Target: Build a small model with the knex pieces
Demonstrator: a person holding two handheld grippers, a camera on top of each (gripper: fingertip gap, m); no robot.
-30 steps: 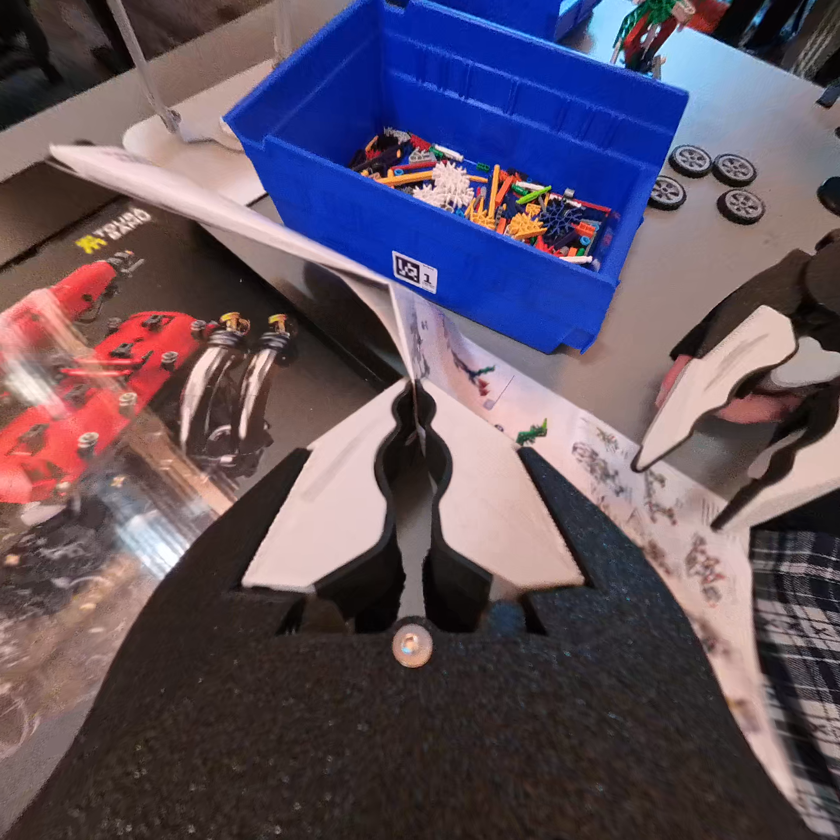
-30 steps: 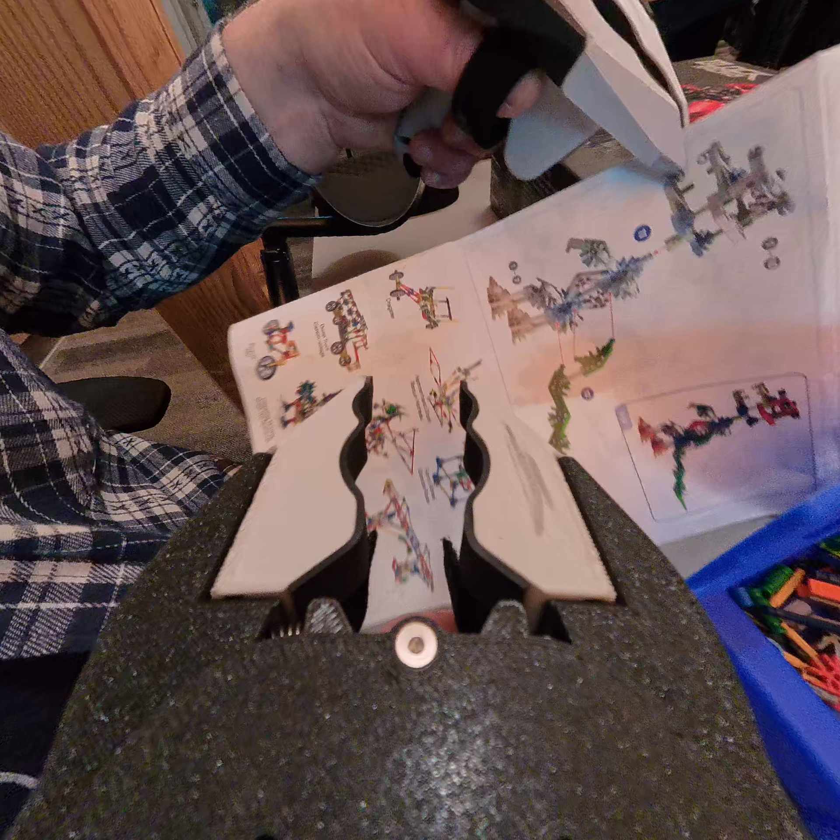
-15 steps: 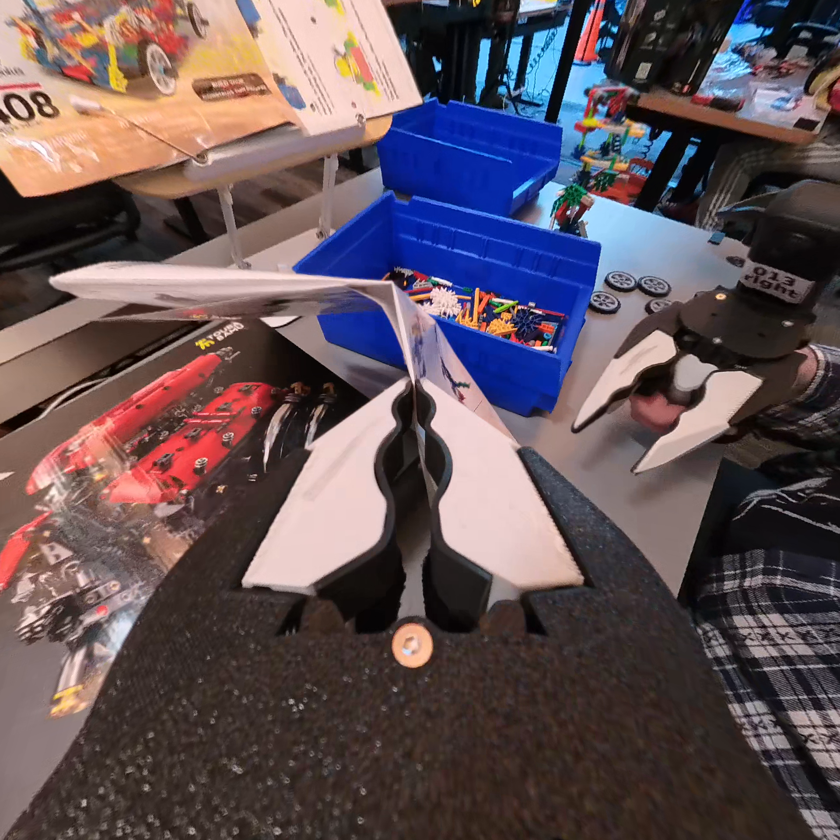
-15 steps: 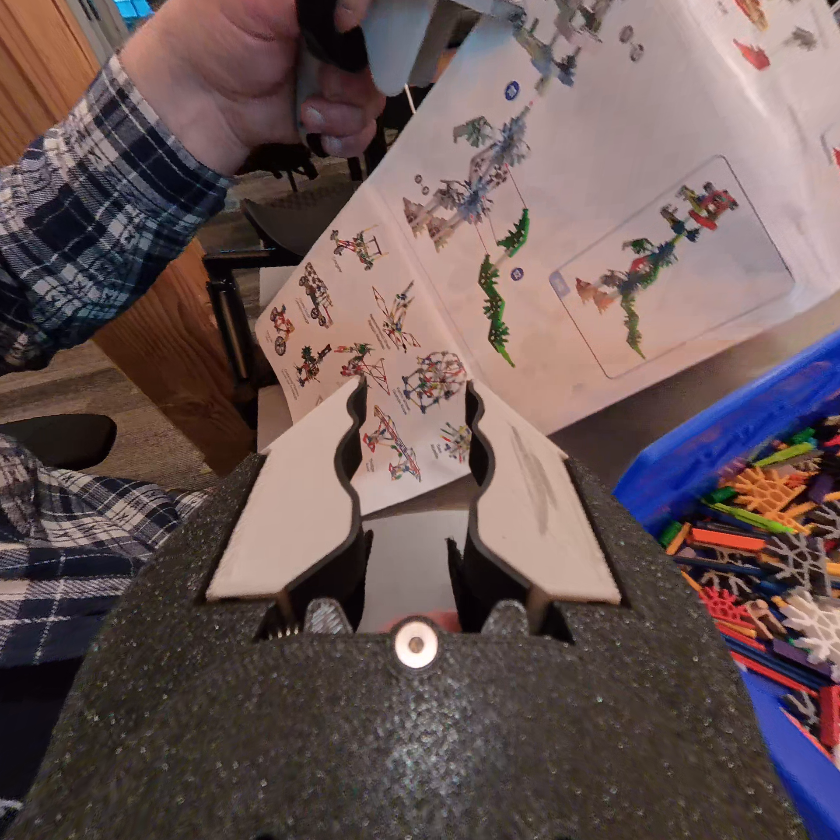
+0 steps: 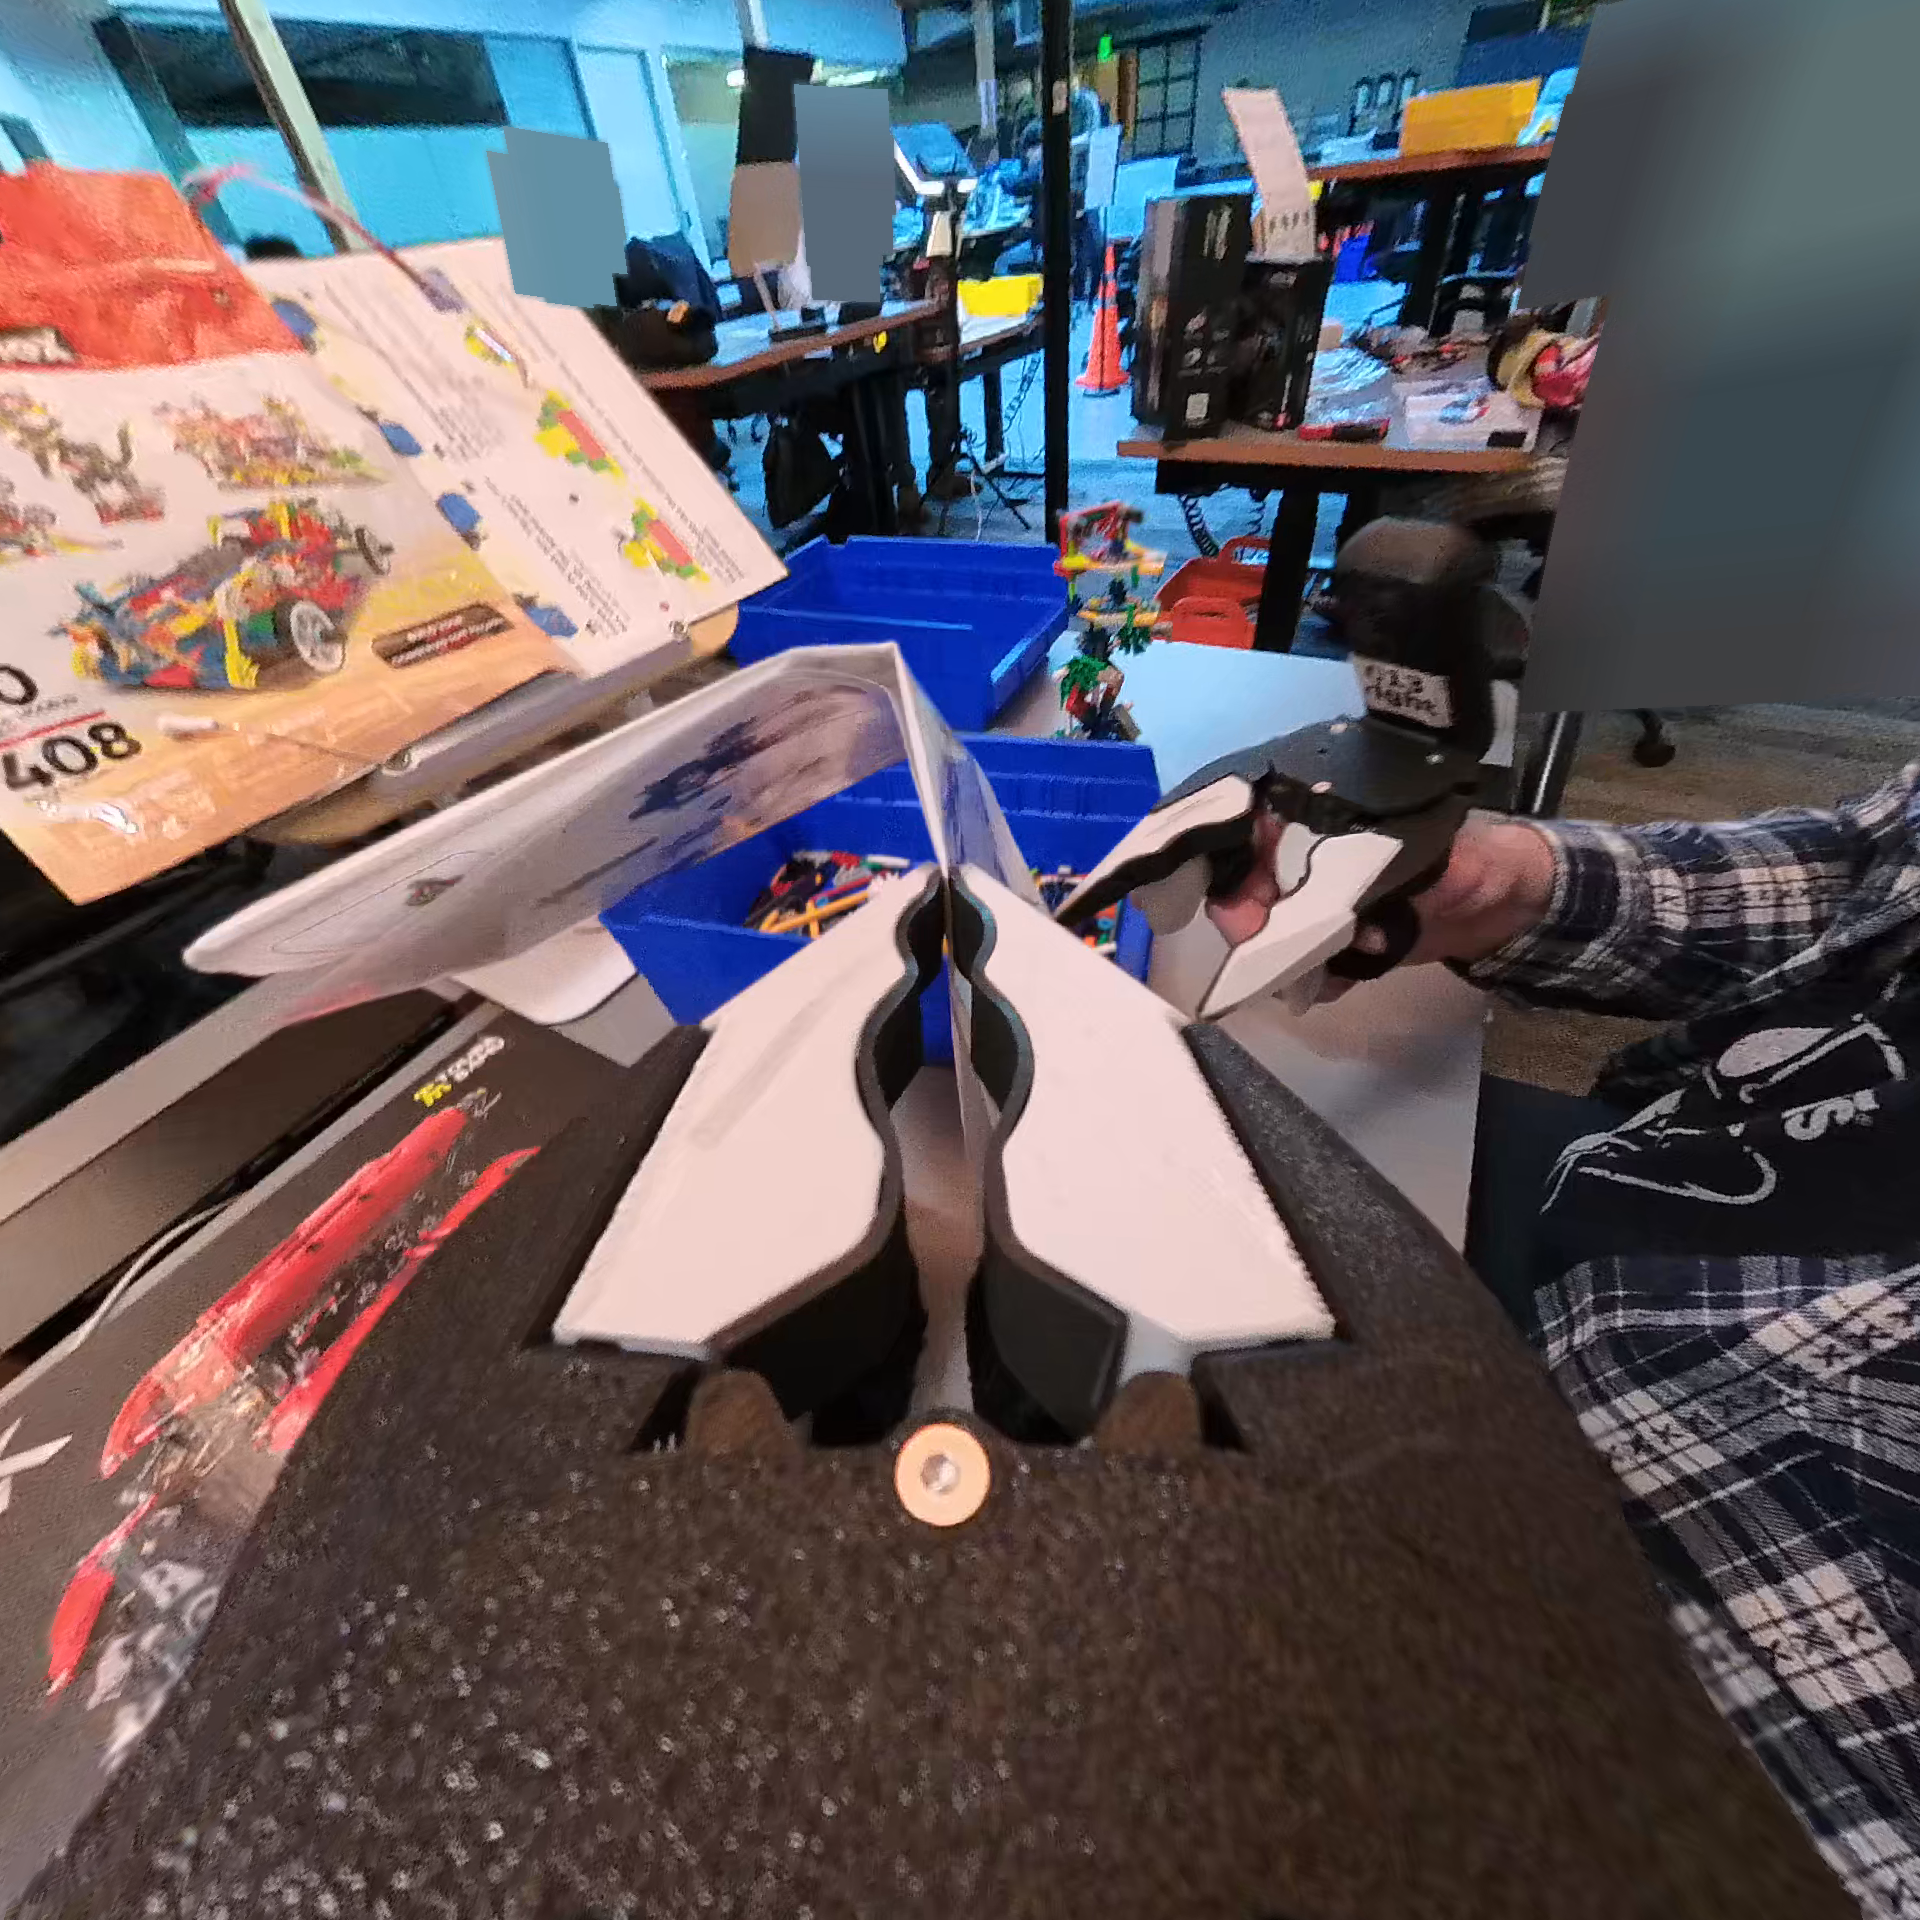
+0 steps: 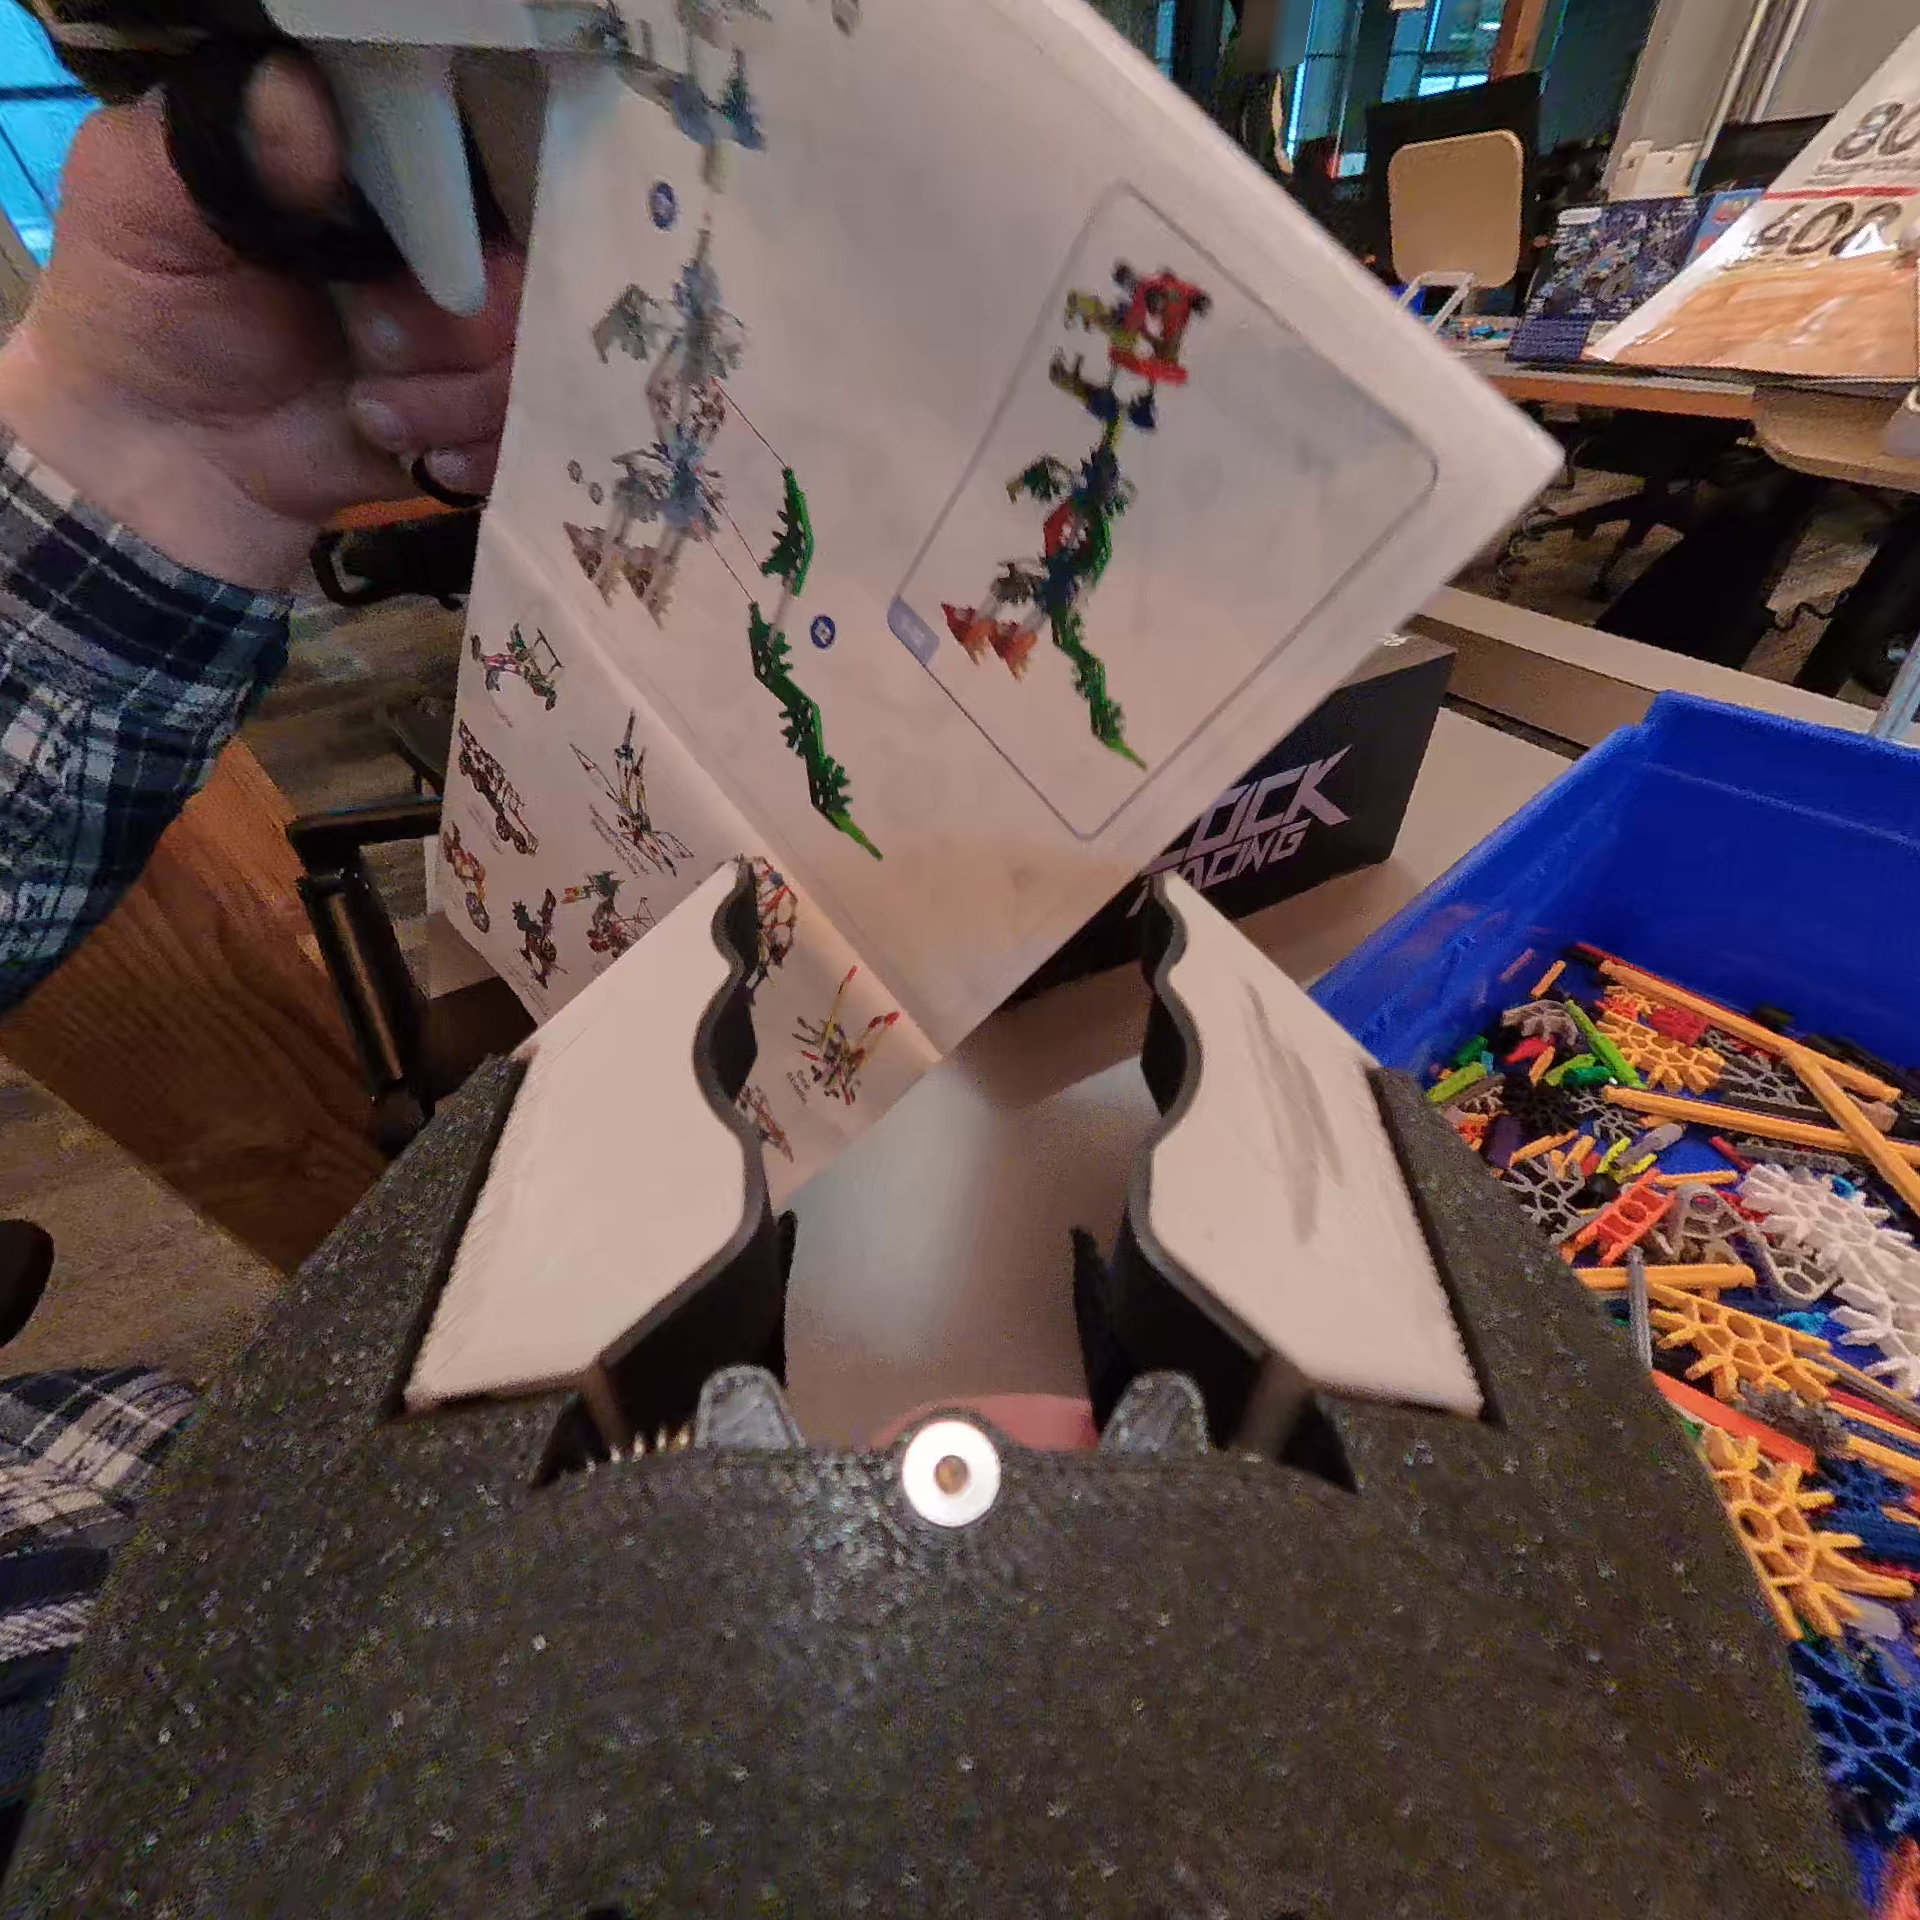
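Observation:
My left gripper (image 5: pixel 945 883) is shut on the edge of a white instruction booklet (image 5: pixel 582 831) and holds it in the air, folded open, above the table. In the right wrist view the booklet (image 6: pixel 935 416) hangs tilted, its pages printed with coloured toy models, with one left-gripper finger (image 6: pixel 416 187) and a hand at its top left. My right gripper (image 6: pixel 945 888) is open and empty, just below the booklet's lower corner. It also shows in the left wrist view (image 5: pixel 1143 961), beside a blue bin (image 5: pixel 727 956).
The blue bin (image 6: pixel 1714 862) holds several coloured construction pieces (image 6: pixel 1714 1195). A black box with a red car picture (image 5: pixel 312 1299) lies at the left. Another open booklet on a stand (image 5: pixel 260 582), a second blue bin (image 5: pixel 914 613) and a built toy model (image 5: pixel 1101 623) stand behind. The grippers' ends are close to 15 cm from one another.
My left gripper has lifted the booklet off the table into the air. My right gripper has opened wider and now sits nearer the blue bin.

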